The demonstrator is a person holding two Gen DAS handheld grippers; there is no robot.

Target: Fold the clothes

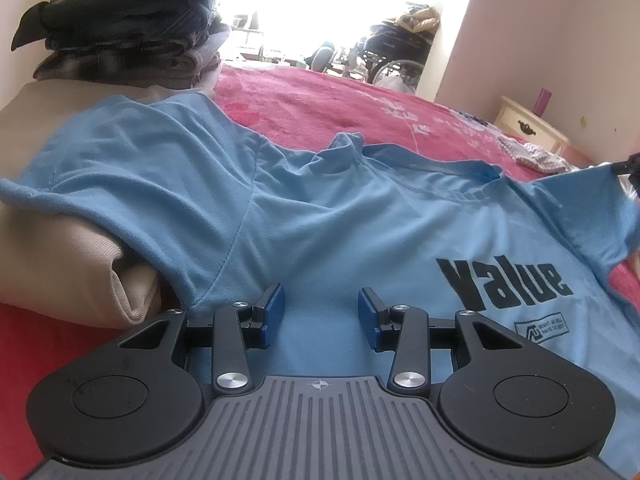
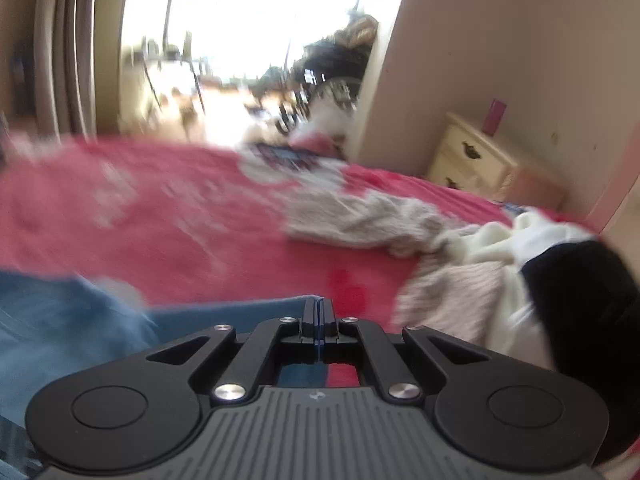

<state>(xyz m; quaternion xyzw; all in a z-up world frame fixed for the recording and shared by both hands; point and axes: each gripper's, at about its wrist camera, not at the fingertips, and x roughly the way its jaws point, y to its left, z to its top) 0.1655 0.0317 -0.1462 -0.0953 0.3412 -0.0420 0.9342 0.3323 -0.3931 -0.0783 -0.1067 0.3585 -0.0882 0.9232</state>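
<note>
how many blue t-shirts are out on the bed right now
1. The blue T-shirt lies spread on the red bedspread, one sleeve over a beige cushion. Others may be hidden in the folded stack.

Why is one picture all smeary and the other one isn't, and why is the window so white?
Right wrist view: motion blur smears the red bedspread and the grey garment; only the shut right gripper looks sharp. Left wrist view: crisp, the "value" print on the blue T-shirt is readable. Both views: daylight glare washes out the window, and the fisheye lens bends the edges.
</note>
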